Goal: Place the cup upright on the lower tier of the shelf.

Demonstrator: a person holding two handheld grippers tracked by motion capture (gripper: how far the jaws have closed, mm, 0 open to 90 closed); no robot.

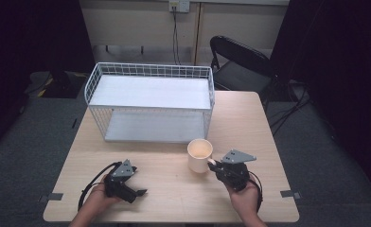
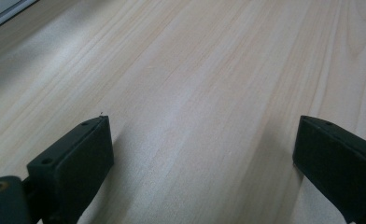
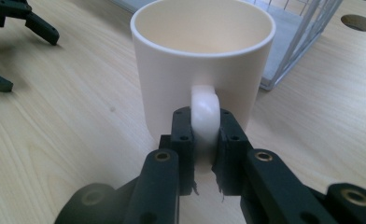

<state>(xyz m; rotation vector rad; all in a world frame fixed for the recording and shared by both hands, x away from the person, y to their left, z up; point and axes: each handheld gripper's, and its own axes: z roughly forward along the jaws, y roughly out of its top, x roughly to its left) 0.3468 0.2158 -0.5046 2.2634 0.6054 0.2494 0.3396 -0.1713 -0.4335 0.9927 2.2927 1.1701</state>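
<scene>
Mug [image 3: 202, 70] base hidden behind the right gripper's [image 3: 204, 135] fingers [image 3: 183, 140]. Rack [image 3: 298, 42] cut off at the top edge. Forearms cropped at the bottom of the high view.

Overhead view; two close claw-mounted views

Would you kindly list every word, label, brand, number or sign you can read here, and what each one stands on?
None: no readable text shows in any view.
The cream mug is plain.
The white wire shelf rack and the wooden table bear no markings.
The wall socket is too small to read.
</scene>
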